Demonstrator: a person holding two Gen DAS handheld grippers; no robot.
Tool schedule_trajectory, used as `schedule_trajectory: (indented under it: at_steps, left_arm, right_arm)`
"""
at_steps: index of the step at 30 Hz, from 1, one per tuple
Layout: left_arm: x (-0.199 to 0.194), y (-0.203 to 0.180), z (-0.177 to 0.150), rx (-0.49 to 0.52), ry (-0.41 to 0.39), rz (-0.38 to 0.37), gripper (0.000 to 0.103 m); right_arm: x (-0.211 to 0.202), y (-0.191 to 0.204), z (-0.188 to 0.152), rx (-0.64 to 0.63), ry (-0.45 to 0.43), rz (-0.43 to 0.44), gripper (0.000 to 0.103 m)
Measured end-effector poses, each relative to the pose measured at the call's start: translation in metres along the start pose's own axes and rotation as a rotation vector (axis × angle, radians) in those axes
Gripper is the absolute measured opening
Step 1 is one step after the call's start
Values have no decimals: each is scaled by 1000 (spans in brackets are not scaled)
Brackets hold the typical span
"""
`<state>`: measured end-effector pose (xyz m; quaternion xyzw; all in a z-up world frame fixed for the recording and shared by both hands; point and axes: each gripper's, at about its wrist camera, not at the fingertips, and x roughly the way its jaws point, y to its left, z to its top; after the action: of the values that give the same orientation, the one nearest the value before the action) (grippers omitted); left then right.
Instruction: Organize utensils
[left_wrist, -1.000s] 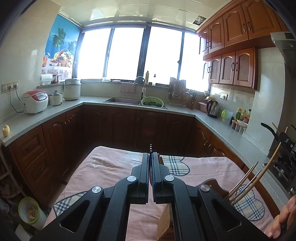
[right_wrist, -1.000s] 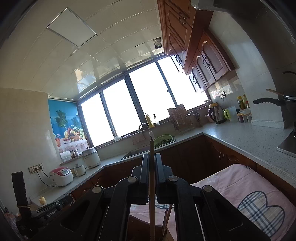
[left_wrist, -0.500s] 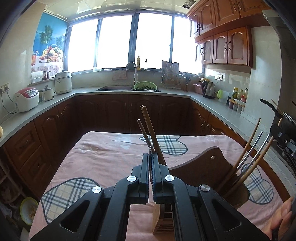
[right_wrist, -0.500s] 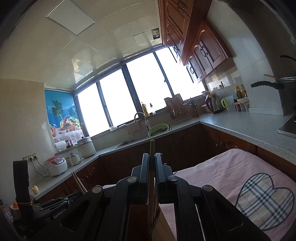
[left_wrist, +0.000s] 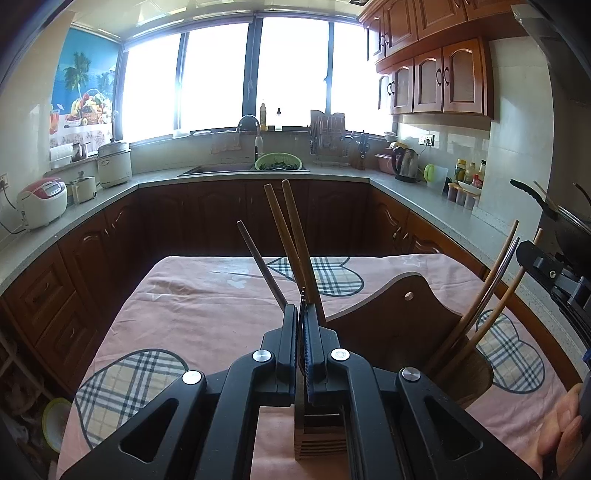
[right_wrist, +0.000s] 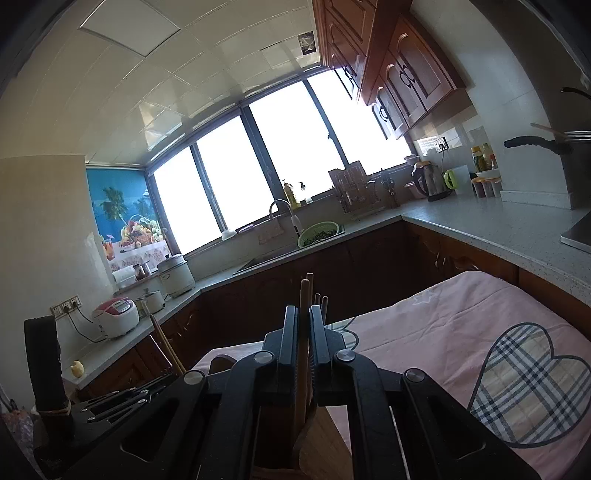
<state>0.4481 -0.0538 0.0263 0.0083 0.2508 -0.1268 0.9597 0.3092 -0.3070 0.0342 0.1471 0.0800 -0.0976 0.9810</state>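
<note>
Right gripper (right_wrist: 303, 325) first — its jaws are pinched tight on a single wooden chopstick (right_wrist: 303, 306), the stick standing nearly upright between them, its top poking just above the fingertips and its lower end dropping toward the wooden holder (right_wrist: 325, 435) directly beneath. So the long axis runs straight down into the opening, and my read is the coming move is simply down and let go. The left gripper (left_wrist: 302, 314) is closed too, with nothing visibly held; it sits just above a slotted wooden block (left_wrist: 320, 432) with three chopsticks (left_wrist: 299, 243) fanning up past its tips. Off to its right, a curved brown holder (left_wrist: 402, 332) carries more sticks (left_wrist: 491, 295) — all on the pink-clothed surface (left_wrist: 207, 310).
</note>
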Motion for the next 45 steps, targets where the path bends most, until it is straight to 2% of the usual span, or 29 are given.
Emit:
schedule_trajectory:
  at_steps: [8, 11, 13, 15, 18, 20, 22, 23, 25, 26, 27, 31, 33, 45]
  left_arm:
    - [1, 0, 2, -16, 18, -9, 4]
    - [0, 1, 1, -23, 19, -10, 12]
    - [-1, 0, 2, -26, 14, -2, 24]
    - [-2, -1, 2, -27, 10, 1, 24]
    - [-3, -4, -1, -24, 13, 3, 26]
    - [-5, -4, -2, -27, 14, 8, 36]
    - [-9, -5, -2, -31, 6, 17, 52]
    - [-11, -4, -3, -35, 3, 22, 56]
    - [-15, -3, -5, -43, -4, 24, 71]
    - [-17, -3, -6, -46, -7, 27, 74]
    - [-20, -3, -7, -48, -8, 34, 81]
    - [-28, -3, -13, -56, -8, 56, 100]
    - [-33, -2, -17, -61, -9, 62, 102]
    - [-58, 5, -17, -82, 2, 71, 102]
  right_arm:
    - [3, -2, 2, 9, 36, -18, 8]
    - [2, -5, 4, 23, 42, -21, 11]
    - [2, -5, 5, 23, 46, -33, 16]
    - [1, -5, 6, 35, 48, -24, 35]
    - [-1, -5, 7, 36, 47, -18, 42]
    - [-1, -6, 7, 41, 56, -8, 46]
    - [-2, -7, 7, 50, 57, 1, 52]
    - [-3, -6, 7, 53, 58, 3, 56]
    - [-5, -7, 8, 61, 55, 11, 62]
    - [-7, -8, 8, 68, 53, 16, 68]
    - [-8, -8, 8, 76, 51, 25, 77]
    - [-16, -9, 9, 94, 43, 51, 92]
    - [-21, -8, 10, 95, 39, 59, 98]
    - [-42, -3, 9, 98, 47, 60, 99]
